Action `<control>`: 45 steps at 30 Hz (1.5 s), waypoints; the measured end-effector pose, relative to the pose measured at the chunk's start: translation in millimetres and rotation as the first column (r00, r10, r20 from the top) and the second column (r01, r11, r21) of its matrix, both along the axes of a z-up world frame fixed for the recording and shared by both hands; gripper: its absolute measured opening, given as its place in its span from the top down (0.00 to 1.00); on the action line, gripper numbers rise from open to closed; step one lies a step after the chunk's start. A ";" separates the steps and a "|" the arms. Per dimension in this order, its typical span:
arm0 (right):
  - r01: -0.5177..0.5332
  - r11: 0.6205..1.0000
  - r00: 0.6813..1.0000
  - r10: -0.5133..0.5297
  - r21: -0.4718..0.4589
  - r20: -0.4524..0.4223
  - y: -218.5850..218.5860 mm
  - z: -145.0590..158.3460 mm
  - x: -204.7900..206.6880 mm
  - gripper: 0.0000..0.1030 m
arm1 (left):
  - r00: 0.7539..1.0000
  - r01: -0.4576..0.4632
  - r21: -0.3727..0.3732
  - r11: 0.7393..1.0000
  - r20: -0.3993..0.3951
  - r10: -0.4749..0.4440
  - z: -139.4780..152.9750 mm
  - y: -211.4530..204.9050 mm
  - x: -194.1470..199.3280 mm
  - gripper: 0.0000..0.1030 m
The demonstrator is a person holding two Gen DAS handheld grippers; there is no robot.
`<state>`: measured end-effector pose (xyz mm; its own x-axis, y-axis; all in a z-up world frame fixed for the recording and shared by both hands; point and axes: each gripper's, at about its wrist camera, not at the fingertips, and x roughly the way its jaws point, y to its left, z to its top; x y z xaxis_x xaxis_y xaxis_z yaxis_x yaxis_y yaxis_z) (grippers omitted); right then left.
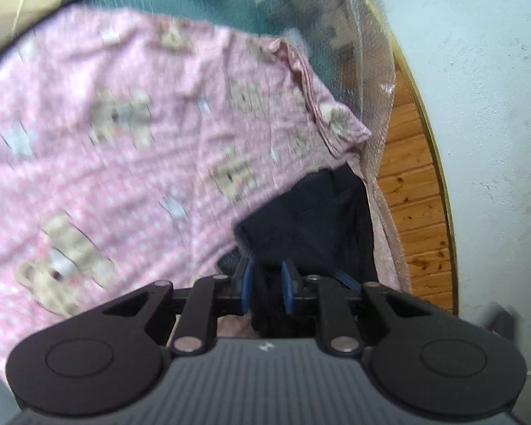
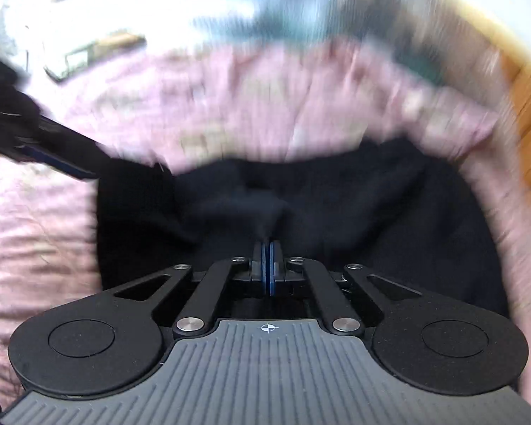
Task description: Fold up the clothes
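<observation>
A dark navy garment point(image 1: 311, 219) lies bunched on a pink bedsheet with a bear print point(image 1: 116, 134). My left gripper point(image 1: 268, 267) is shut on a thick fold of the garment, which fills the gap between the blue pads. In the right wrist view the garment point(image 2: 336, 205) spreads wide and dark below the pink sheet point(image 2: 251, 106). My right gripper point(image 2: 267, 246) is shut on a peak of the cloth, which rises to its tips. The left gripper point(image 2: 63, 163) enters at the left edge of that view, touching the garment's left side. The view is motion-blurred.
A wooden floor point(image 1: 414, 191) and a white wall point(image 1: 485, 106) lie to the right of the bed. A translucent netting point(image 1: 372, 71) hangs along the bed's right edge. A patterned pillow point(image 1: 28, 3) sits at the far left, with teal bedding point(image 1: 212, 3) behind.
</observation>
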<state>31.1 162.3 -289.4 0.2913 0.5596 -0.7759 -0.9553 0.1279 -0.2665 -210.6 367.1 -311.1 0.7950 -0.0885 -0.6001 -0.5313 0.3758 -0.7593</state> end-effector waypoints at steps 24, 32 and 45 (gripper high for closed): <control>-0.013 0.999 0.983 0.003 0.049 0.185 -57.9 -23.3 -51.2 1.00 | 0.914 0.297 -0.007 0.955 -0.286 -0.286 -1.7 -33.2 152.0 1.00; -0.173 0.985 0.920 0.158 0.010 0.359 -108.9 -43.7 -107.5 1.00 | 0.975 0.154 -0.078 0.985 -0.151 -0.164 -19.5 -50.5 51.2 0.88; -0.222 0.972 0.902 0.176 0.073 0.394 -111.0 -40.3 -113.3 1.00 | 0.962 0.200 0.078 0.977 -0.206 -0.180 11.0 -58.4 64.8 1.00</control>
<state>-82.1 51.3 -329.7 0.4263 0.7141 -0.5553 -0.7913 -0.0030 -0.6114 -145.8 308.8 -300.1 0.6347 -0.1600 -0.7560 -0.5781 0.5509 -0.6019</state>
